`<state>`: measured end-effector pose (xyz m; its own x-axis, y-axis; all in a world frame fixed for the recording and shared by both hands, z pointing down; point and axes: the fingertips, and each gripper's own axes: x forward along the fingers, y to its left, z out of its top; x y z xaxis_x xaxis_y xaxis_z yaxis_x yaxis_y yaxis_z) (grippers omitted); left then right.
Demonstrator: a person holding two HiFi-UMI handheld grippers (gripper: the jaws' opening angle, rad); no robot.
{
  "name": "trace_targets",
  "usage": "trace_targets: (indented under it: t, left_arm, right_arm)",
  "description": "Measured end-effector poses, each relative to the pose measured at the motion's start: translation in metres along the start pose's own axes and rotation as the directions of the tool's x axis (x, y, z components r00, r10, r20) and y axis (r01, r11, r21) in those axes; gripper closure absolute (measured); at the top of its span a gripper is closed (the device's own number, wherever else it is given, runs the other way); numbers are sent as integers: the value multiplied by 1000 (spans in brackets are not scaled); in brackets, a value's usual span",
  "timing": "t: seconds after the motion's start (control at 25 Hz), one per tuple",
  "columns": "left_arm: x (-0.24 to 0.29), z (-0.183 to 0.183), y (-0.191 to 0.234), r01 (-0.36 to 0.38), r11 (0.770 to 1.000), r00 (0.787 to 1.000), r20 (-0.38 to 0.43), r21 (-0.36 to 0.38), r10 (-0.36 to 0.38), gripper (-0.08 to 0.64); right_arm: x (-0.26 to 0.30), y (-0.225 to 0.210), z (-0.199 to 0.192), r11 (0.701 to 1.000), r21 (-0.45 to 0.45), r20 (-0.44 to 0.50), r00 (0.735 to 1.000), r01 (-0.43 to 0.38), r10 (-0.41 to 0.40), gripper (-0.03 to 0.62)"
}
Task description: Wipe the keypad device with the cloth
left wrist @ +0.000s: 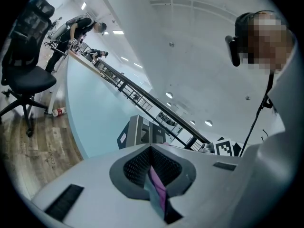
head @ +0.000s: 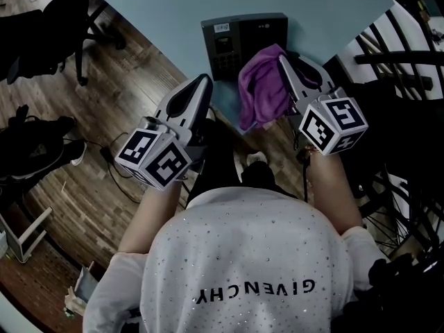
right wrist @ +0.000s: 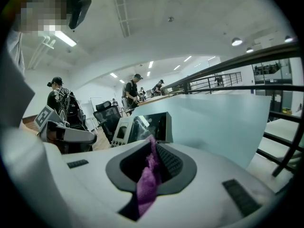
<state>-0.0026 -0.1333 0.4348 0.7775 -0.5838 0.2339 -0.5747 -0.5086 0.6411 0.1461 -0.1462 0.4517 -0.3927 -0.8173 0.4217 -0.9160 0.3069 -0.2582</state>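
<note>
Purple fleecy cloth (head: 260, 96) between tight right gripper (head: 283, 62) jaws; left gripper (head: 204, 80) jaws together, empty.

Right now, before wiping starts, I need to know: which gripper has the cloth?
The right gripper: the purple cloth is pinched between its jaws. The left gripper is shut and empty.

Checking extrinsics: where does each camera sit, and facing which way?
Head view: on the person's head, facing steeply down at keypad device, purple cloth, left tool, right tool; forearms, shirt show.
Left gripper view: on left tool, along its shut jaws toward keypad device; shirt at right.
Right gripper view: on right tool, along jaws clamping purple cloth, toward keypad device; left tool at left.
Shared: keypad device, all three.
</note>
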Motion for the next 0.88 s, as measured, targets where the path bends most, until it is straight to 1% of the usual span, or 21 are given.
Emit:
trace_targets:
  t: [0.32,0.52,0.6,0.64,0.72,0.8,0.88]
  left_arm:
    - [2,1,-4,9,1000,1000,-4,9,-9,558]
    - [-1,-1,-6,10,1000,1000,0,7,-10,560]
    - [-3,-2,-5,7,1000,1000,6,7,-7,559]
    - [-4,-2,-4,3,1000,1000,10,6,-3,559]
    - [-7,-1,-1,-6,1000,1000,20,2,6,559]
    - [-10,0,0,-15,1000,1000,27,-2,15,559]
    - [-13,1,2,-23,1000,999,34,-4,23,560]
  right_arm:
    - [-11,-19,-6,999,10,-13,999,52,-52,560]
    - [-21,-39,-12,991,45,-37,992,123,-122,560]
    - [-24,-43,-10,988,57,-32,990,141,-140,561]
    - [-25,-41,-6,989,60,-21,990,137,-136,561]
    - [-24,-31,4,993,59,15,994,104,-105,561]
    - [-20,-11,15,998,52,57,997,39,-42,561]
    - [-14,13,23,999,30,92,995,-42,39,561]
